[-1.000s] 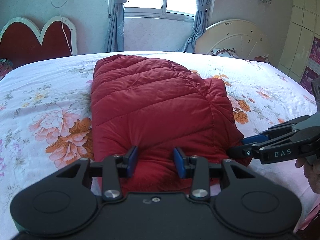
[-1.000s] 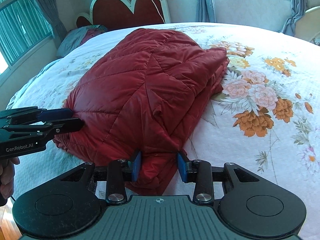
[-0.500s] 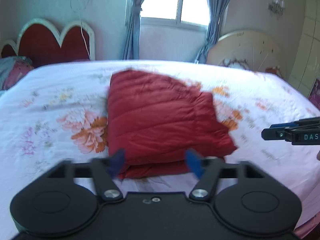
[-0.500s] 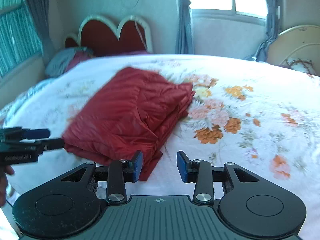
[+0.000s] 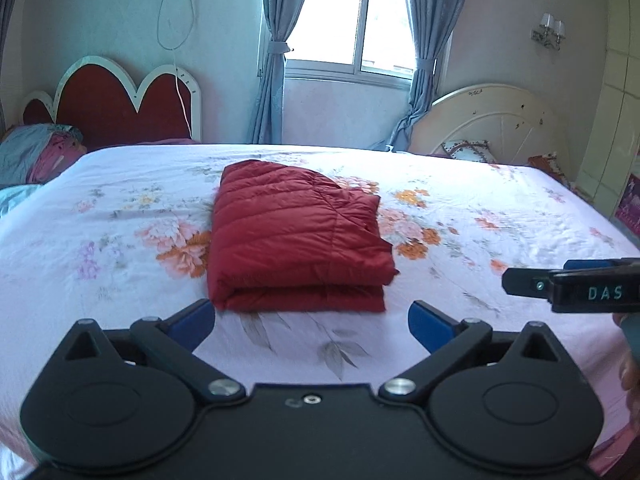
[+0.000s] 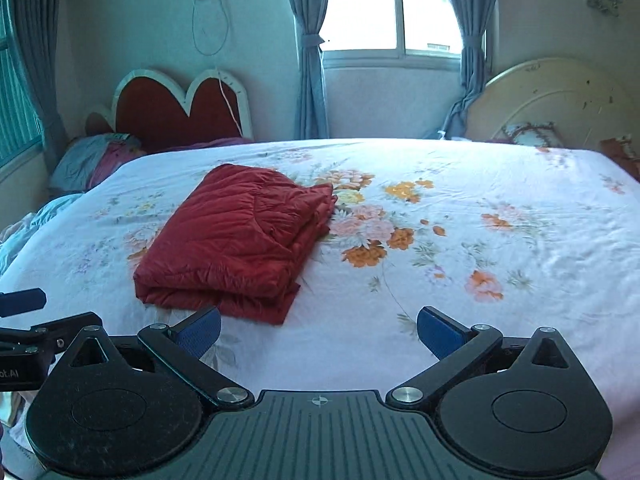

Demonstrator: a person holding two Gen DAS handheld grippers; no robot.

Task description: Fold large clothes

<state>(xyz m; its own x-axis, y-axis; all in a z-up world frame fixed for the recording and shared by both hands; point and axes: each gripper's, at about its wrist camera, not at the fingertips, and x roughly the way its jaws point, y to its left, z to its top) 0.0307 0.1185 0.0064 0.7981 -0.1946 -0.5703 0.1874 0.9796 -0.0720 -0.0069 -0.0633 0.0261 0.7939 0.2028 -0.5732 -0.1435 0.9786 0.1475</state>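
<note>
A red quilted jacket point(image 5: 296, 240) lies folded into a thick rectangle on the floral bedsheet point(image 5: 480, 240). It also shows in the right wrist view point(image 6: 236, 240). My left gripper point(image 5: 312, 326) is open and empty, held back from the jacket's near edge. My right gripper point(image 6: 318, 330) is open and empty too, just off the jacket's near right corner. The right gripper's fingers point(image 5: 568, 286) show at the right edge of the left wrist view, and the left gripper's fingers point(image 6: 24, 304) show at the left edge of the right wrist view.
A red heart-shaped headboard point(image 5: 112, 104) and a pillow point(image 5: 36, 152) stand at the far left. A cream round headboard point(image 5: 492, 124) leans at the back right. A window with grey curtains point(image 5: 352, 28) is behind the bed.
Both grippers let go of the jacket's near edge, opened wide and pulled back and up from the bed. The jacket stays folded on the sheet.
</note>
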